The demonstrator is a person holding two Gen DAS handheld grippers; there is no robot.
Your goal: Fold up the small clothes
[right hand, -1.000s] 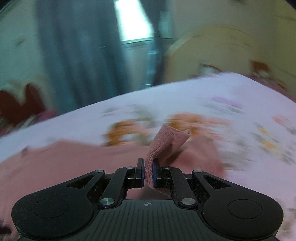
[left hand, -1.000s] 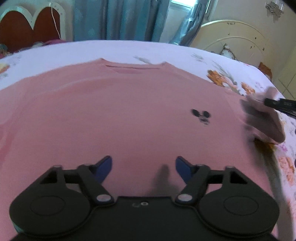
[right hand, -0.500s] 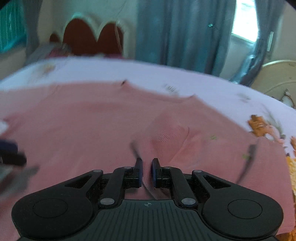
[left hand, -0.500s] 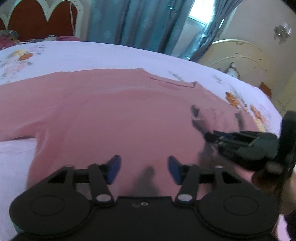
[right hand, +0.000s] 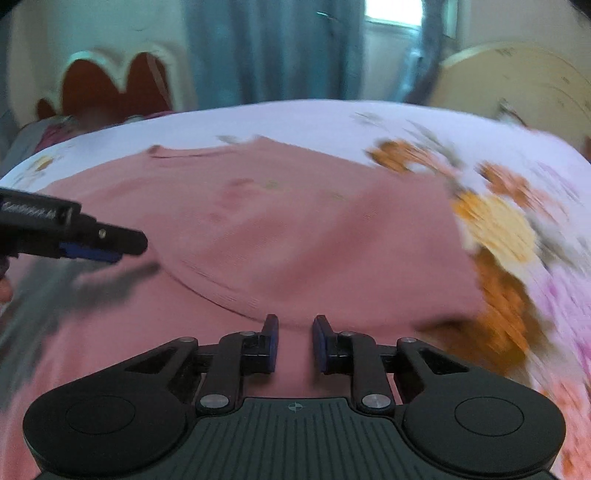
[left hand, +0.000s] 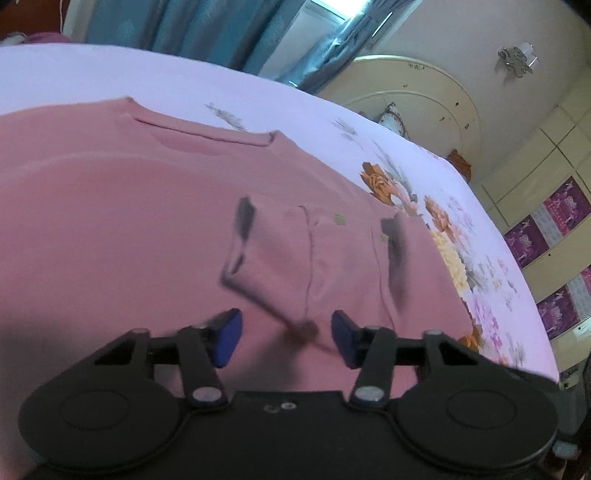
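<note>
A pink sweatshirt (left hand: 110,221) lies flat on a flowered bedsheet, neckline (left hand: 199,136) at the far side. Its right sleeve (left hand: 280,251) lies folded across the chest. My left gripper (left hand: 287,338) hovers low over the sleeve's near cuff edge. Its jaws are closing, the edge lies between the blue pads, and they do not press on it. In the right wrist view the sweatshirt (right hand: 295,229) fills the middle. My right gripper (right hand: 295,343) sits just short of the folded sleeve (right hand: 332,258), jaws opening with nothing between them. The left gripper's fingers (right hand: 99,243) reach in from the left.
The bedsheet (left hand: 461,240) runs bare to the right of the shirt up to the bed's edge. A cream rounded bed end (left hand: 424,99) and blue curtains (left hand: 221,33) stand behind. A red headboard (right hand: 110,88) is at the far left.
My right gripper carried the sleeve over the shirt's body, let it go and drew back. My left gripper swung right to the folded sleeve's edge, and its jaws narrowed.
</note>
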